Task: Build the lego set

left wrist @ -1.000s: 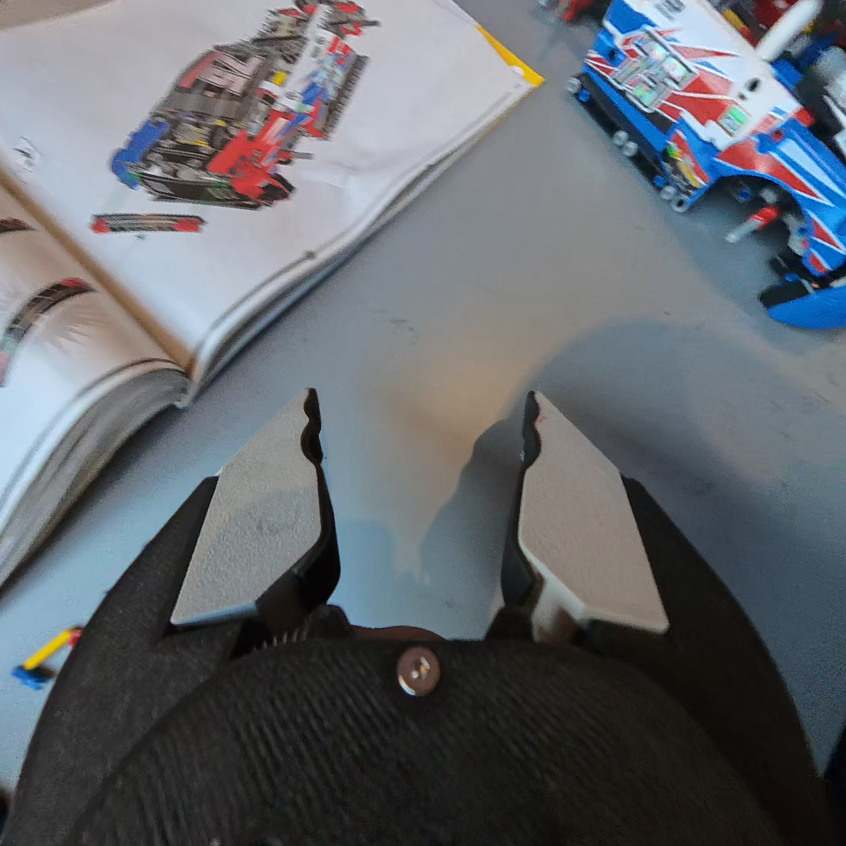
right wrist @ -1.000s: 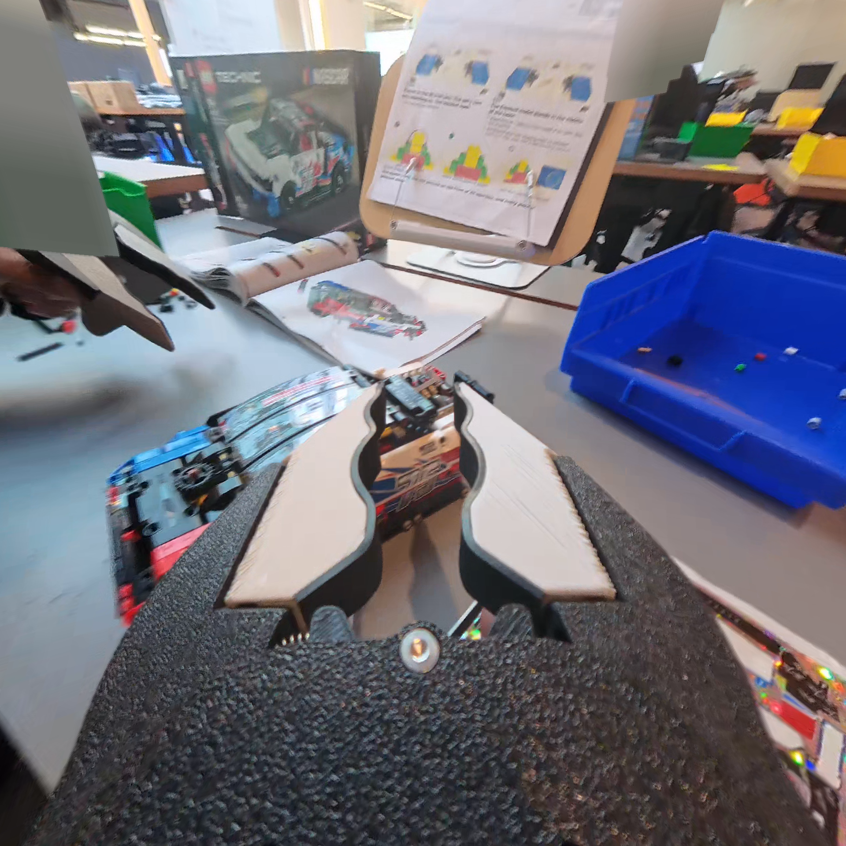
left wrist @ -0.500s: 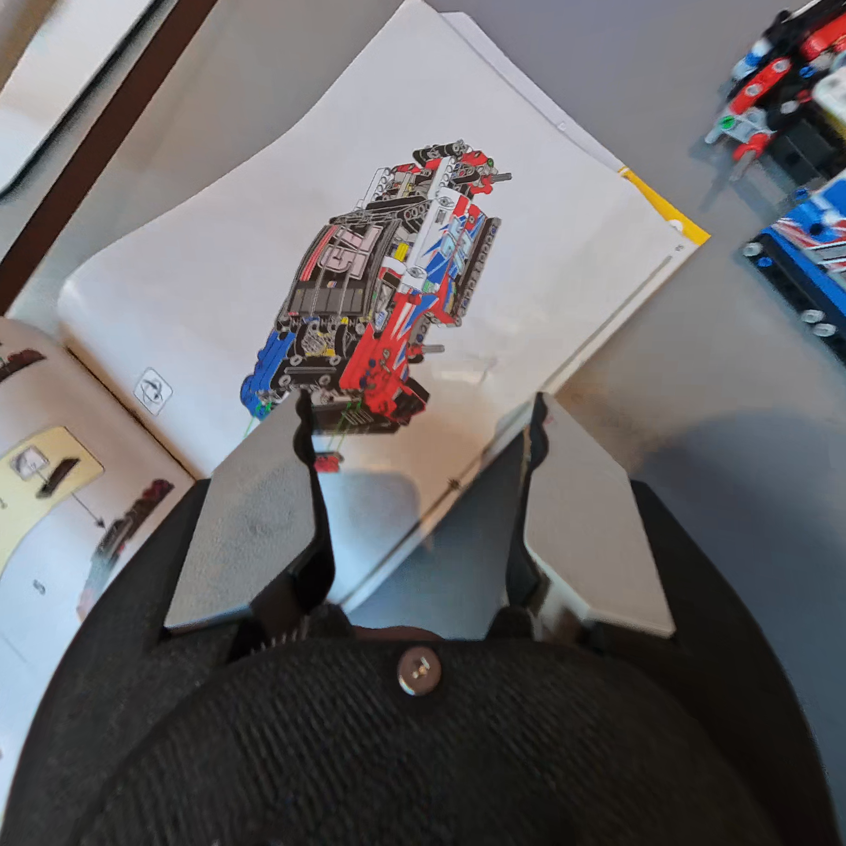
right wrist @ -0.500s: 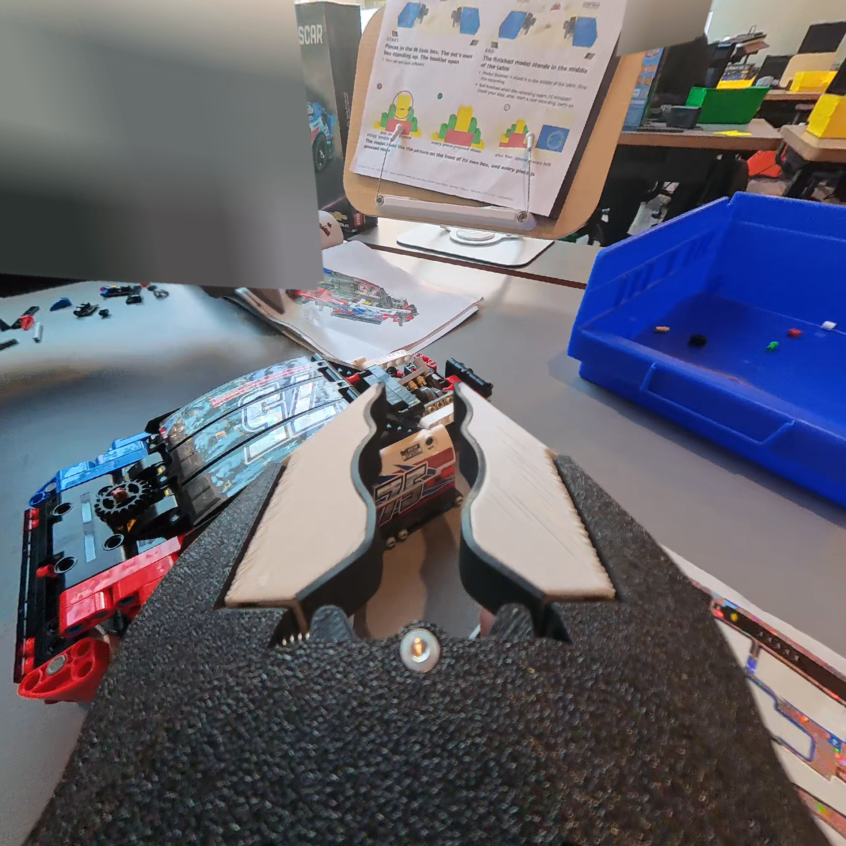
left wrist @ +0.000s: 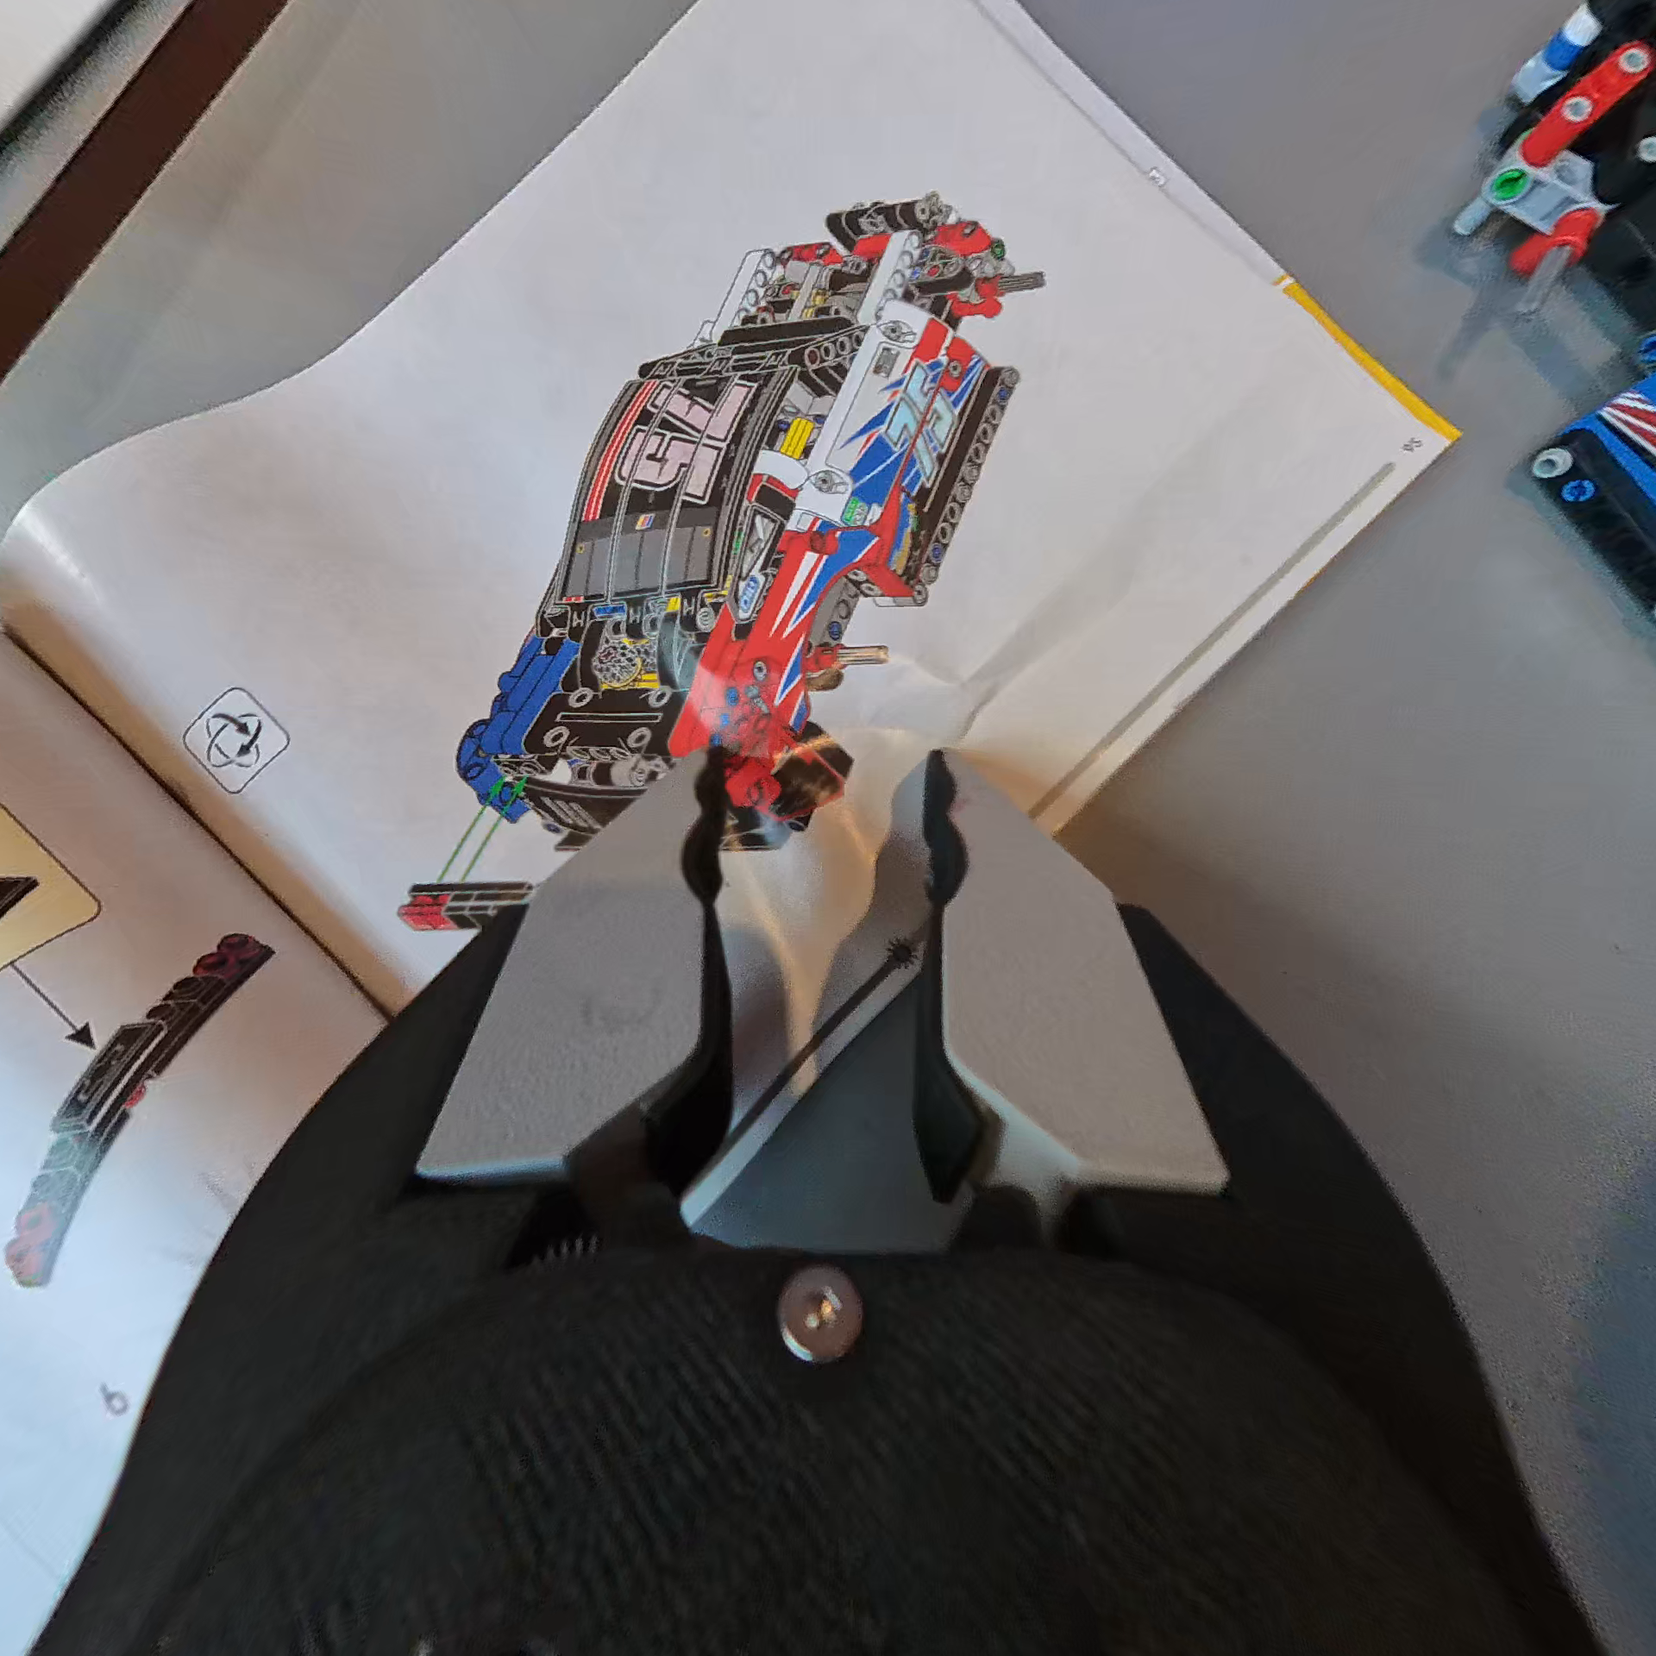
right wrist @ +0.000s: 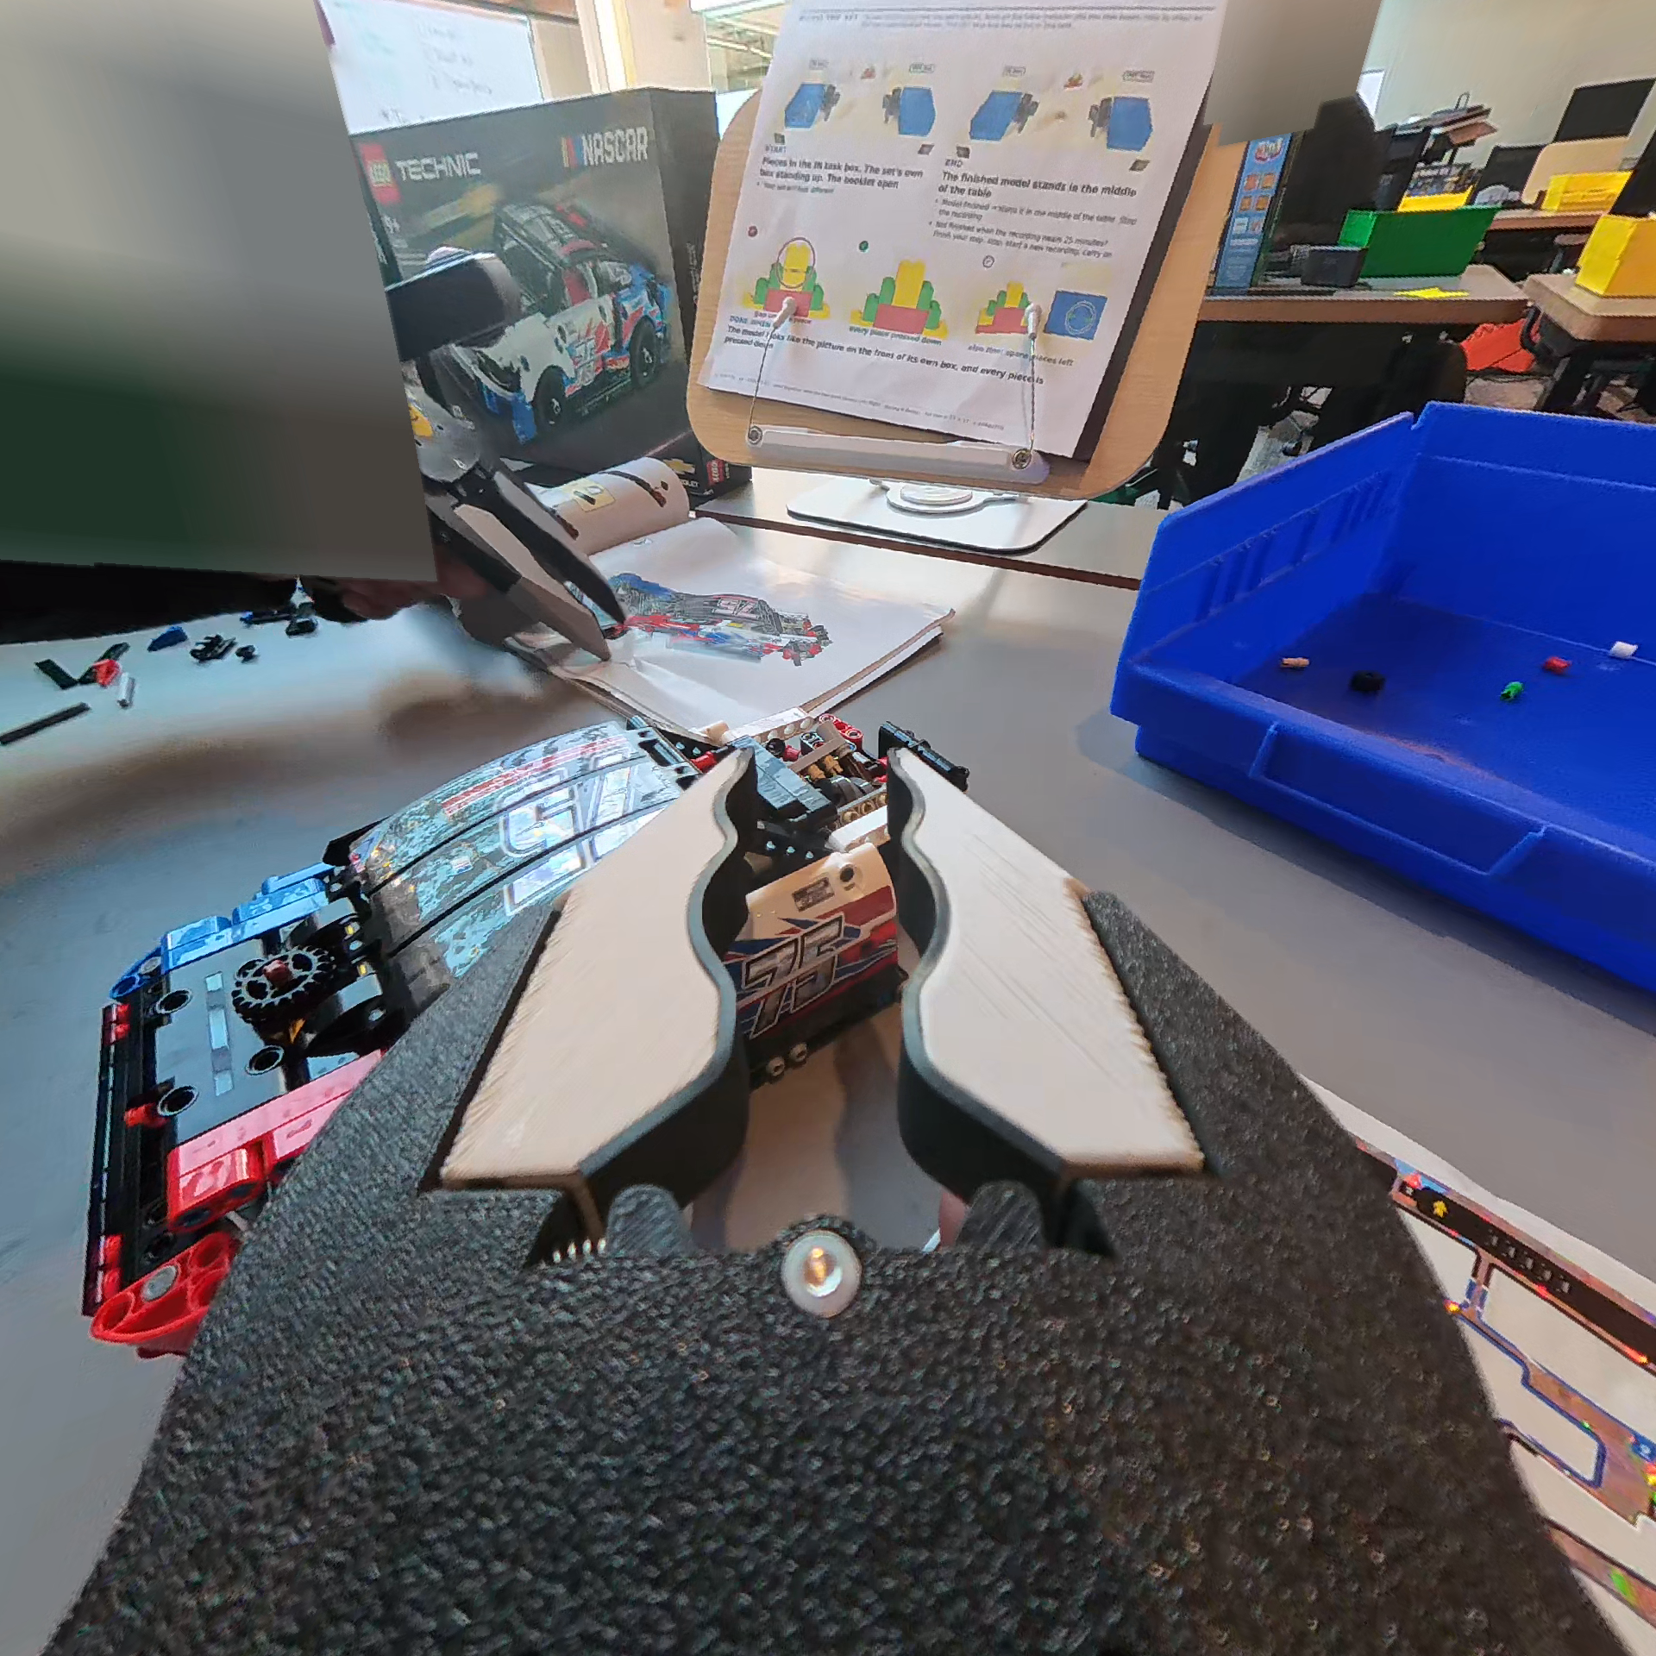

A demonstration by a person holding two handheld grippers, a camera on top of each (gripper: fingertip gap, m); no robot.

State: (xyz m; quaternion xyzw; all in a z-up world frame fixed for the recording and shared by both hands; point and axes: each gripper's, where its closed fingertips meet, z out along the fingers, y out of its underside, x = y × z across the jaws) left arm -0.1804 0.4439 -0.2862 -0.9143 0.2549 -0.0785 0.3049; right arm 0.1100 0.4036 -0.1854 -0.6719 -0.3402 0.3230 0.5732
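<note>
A part-built Lego car (right wrist: 502, 833), black with blue and red ends, lies on the grey table. My right gripper (right wrist: 815, 771) is shut on its white numbered side panel (right wrist: 806, 932). The open instruction booklet (left wrist: 448, 448) lies beyond the car and also shows in the right wrist view (right wrist: 771, 663). My left gripper (left wrist: 820, 780) presses its tips on the booklet's right page near the lower edge. Its jaws stand partly closed with a gap, and the page buckles up between them. The left gripper also shows in the right wrist view (right wrist: 591, 627). The car's edge (left wrist: 1604, 502) shows at the right.
A blue bin (right wrist: 1344, 789) with a few small pieces stands at the right. The set's box (right wrist: 556, 224) and a stand with a sheet (right wrist: 941, 224) are at the back. Loose pieces (right wrist: 206, 645) lie at the left. A sticker sheet (right wrist: 1568, 1398) lies near right. The tips of one gripper are about 30 cm away from the tips of the other.
My left gripper has moved from the bare table onto the booklet page, and its jaws have narrowed. My right gripper has stayed on the car and shifted only a little.
</note>
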